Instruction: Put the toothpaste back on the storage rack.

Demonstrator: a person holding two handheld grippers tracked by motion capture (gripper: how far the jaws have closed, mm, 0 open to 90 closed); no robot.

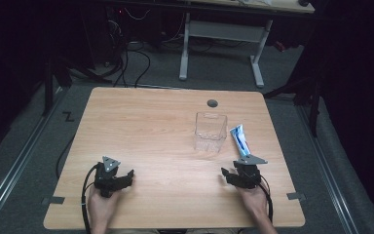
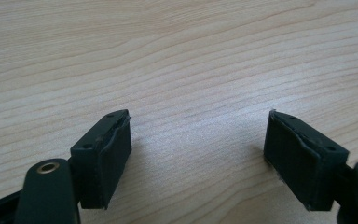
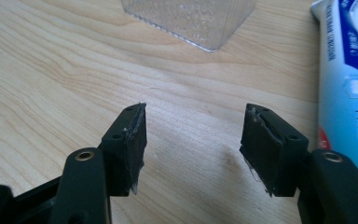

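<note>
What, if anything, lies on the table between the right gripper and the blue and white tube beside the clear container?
Nothing visible does. The right gripper rests with open, empty jaws just short of the tube, and bare wooden table separates them. The clear container stands to the tube's left, off that path.

The wooden counter [image 1: 151,146] has a round grey grommet [image 1: 212,103] near its far edge. Grey carpeted floor [image 1: 24,161] surrounds it. Beyond stands a white-legged desk [image 1: 224,34], with dark cables [image 1: 136,58] lying on the floor to its left.
</note>
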